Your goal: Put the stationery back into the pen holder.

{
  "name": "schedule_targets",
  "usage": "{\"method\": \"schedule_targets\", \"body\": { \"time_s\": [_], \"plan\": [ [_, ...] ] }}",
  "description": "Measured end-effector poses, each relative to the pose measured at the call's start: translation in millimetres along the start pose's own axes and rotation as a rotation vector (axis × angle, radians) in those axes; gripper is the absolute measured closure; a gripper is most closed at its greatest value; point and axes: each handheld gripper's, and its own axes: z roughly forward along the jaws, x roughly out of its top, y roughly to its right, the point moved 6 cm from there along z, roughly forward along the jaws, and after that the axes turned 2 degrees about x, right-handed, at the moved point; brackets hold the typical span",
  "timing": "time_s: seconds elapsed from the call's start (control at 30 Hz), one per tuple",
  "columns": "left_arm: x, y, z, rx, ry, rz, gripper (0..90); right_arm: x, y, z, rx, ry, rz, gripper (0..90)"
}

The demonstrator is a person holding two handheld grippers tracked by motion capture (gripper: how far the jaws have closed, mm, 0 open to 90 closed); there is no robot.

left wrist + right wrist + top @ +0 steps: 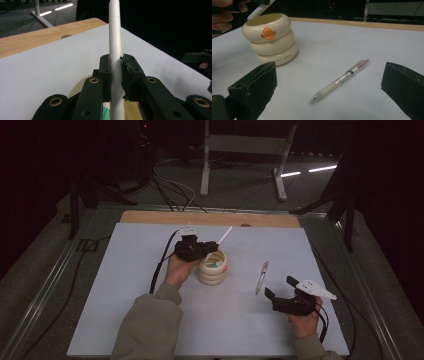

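Bare tabletop [125, 285] lies open along the left edge and near the front edge. The cream holder [212, 268] stands mid-tabletop; the clear pen [261, 277] lies toward the right edge.

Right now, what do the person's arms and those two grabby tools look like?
Each hand carries a black two-jaw gripper. The left gripper has chunky jaws with brass-coloured rivets and a black cable trailing down. The right gripper has flat black pads, a cable too, and a pale three-cornered plate on top. The sleeves are a dull olive-grey.
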Motion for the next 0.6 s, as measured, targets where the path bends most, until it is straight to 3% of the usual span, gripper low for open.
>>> {"method": "schedule_targets", "body": {
  "time_s": [0.6],
  "plan": [
    [-16.1,-1.9,8.3,0.010,-0.043,0.013,79.3,0.2,0.4,-0.6,-0.001,0.001,-0.001,0.6]
  ]
}}
